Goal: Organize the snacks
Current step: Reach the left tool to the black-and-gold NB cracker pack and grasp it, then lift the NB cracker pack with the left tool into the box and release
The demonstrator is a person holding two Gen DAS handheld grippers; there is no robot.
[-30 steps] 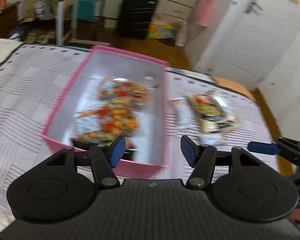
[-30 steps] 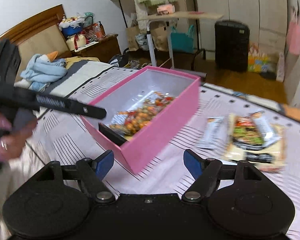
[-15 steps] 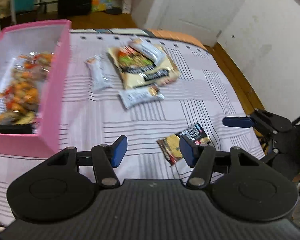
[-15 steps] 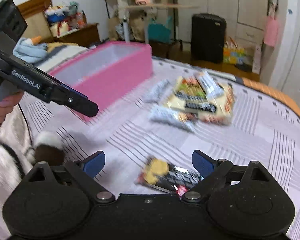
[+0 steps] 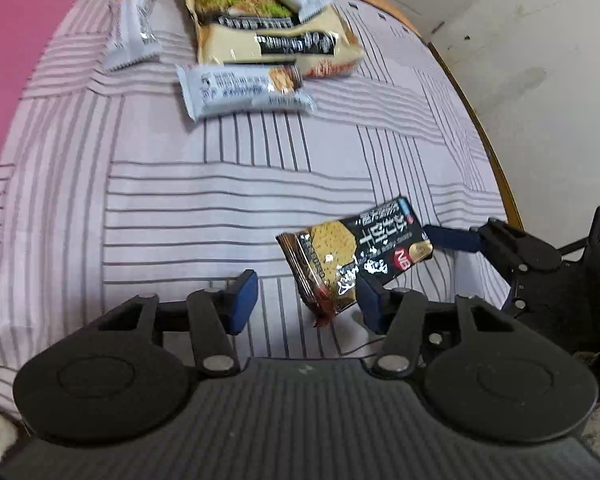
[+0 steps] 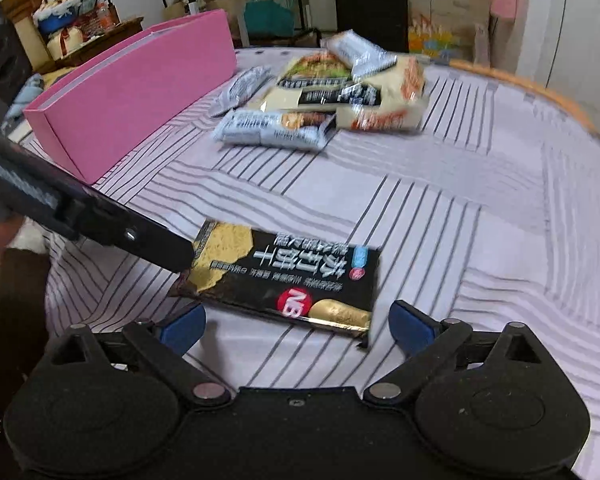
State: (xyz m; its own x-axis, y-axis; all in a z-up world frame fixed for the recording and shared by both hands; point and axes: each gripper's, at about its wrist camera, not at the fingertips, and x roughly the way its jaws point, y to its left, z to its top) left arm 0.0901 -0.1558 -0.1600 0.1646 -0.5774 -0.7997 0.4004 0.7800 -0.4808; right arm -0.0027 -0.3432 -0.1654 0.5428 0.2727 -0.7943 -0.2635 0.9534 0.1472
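A black cracker packet [image 5: 356, 260] lies flat on the striped bed sheet [image 5: 220, 184]. My left gripper [image 5: 306, 302] is open just short of it, the packet's near end close to the right-hand finger. My right gripper [image 6: 296, 326] is open too, and the same packet [image 6: 284, 276] lies just ahead of the gap between its fingers. A finger [image 6: 156, 248] of the left gripper reaches the packet's far left corner. The right gripper's blue-padded finger [image 5: 456, 238] sits at the packet's other end. The pink box [image 6: 140, 92] stands to the far left.
Further back lies a heap of snacks: a large beige packet [image 5: 272, 36] and grey wrapped bars [image 5: 244, 92], also seen from the right wrist as the beige packet [image 6: 360, 96] and a bar [image 6: 276, 128]. The bed's wooden edge [image 5: 480, 128] and a white wall are on the right.
Both grippers have swung away from the pink box, rightward and down to the black packet near the bed's front. Both stay open.
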